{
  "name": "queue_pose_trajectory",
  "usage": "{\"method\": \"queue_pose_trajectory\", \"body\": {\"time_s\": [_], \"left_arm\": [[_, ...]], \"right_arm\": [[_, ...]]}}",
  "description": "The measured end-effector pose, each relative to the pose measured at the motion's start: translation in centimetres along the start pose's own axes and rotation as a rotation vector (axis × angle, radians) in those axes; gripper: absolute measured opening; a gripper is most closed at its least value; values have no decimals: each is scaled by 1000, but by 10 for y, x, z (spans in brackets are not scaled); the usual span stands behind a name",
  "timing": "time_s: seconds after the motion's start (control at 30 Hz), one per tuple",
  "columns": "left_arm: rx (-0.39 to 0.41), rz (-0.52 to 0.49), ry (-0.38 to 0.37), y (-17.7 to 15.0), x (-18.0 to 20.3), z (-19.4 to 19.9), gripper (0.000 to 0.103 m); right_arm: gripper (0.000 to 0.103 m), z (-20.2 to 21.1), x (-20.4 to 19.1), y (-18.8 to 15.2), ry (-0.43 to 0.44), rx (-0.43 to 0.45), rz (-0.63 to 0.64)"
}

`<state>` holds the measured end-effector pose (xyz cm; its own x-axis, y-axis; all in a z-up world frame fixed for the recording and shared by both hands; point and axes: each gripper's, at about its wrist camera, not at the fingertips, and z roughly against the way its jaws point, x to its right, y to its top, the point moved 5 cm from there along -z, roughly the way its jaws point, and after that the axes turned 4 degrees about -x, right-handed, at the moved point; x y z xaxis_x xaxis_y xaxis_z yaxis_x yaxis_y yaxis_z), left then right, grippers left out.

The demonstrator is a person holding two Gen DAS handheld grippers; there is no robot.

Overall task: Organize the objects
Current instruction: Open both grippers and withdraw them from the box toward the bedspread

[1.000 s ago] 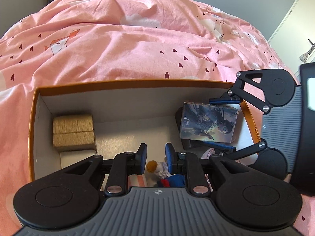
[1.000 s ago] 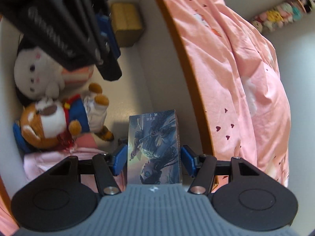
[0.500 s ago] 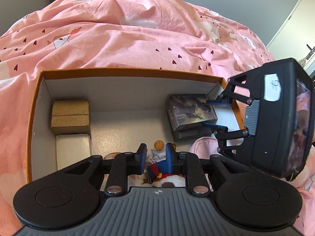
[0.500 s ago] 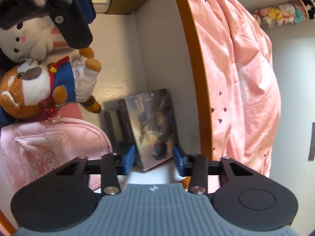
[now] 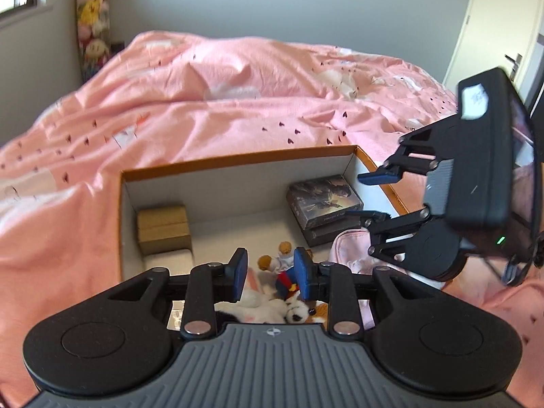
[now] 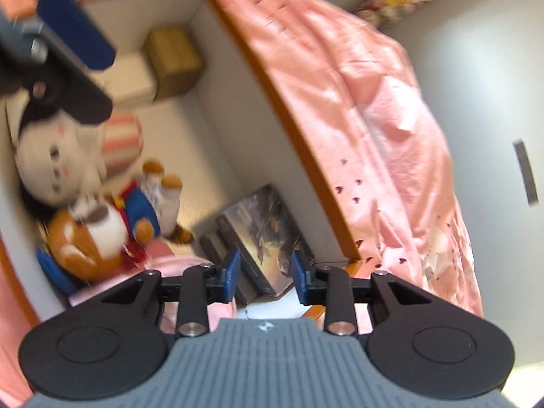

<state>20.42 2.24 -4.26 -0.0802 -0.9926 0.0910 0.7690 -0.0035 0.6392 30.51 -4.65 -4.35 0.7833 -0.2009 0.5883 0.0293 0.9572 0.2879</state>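
An orange-rimmed storage box point(image 5: 238, 161) sits on the pink bed. In its far right corner an illustrated card box point(image 5: 323, 193) lies flat on a dark box. My right gripper point(image 5: 372, 197) hovers just above that corner, open, its pads off the card box point(image 6: 268, 231); the right wrist view shows the gripper point(image 6: 267, 272) with a clear gap. My left gripper point(image 5: 271, 273) hangs over the near side. Its jaws are opening with nothing gripped; a bear plush in blue point(image 5: 285, 272) and a white plush point(image 5: 258, 309) lie below.
Two brown boxes point(image 5: 163, 227) and a white box point(image 5: 168, 261) fill the storage box's left end. A pink pouch point(image 5: 350, 241) lies near the card box. The pink duvet point(image 5: 238, 102) surrounds the storage box; a door point(image 5: 503, 34) is at the right.
The right gripper laid the card box flat in the corner, let go and lifted. The left gripper rose and drew back, and its jaws have widened.
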Motion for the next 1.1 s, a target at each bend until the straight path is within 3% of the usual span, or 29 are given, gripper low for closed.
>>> {"method": "queue_pose_trajectory", "body": {"time_s": [0.23,0.43,0.57,0.67,0.83,0.93,1.03,1.1], "left_arm": [[117,-131,10,-35,-19,43,35],[184,-254,131,-65,-49,66,36],[220,-294,276,-88,-76,74,37],[186,-302,364,-105,-93,70,38],[108,-252,398,-118,-114,60,39],[49,-246,427,-125,-123,53,48],[128,-255,477,-124,-123,67,48],[151,-256,471,-117,-119,76,48]], "right_arm": [[40,68,-23,-30,-28,148,-398],[43,112,-54,-66,-71,224,-619],[44,128,-67,-87,-68,242,-769],[44,133,-84,-101,-39,228,-827],[45,129,-113,-115,49,152,-880],[45,128,-122,-120,82,127,-913],[46,130,-126,-123,85,122,-917],[48,132,-127,-123,86,124,-918]]}}
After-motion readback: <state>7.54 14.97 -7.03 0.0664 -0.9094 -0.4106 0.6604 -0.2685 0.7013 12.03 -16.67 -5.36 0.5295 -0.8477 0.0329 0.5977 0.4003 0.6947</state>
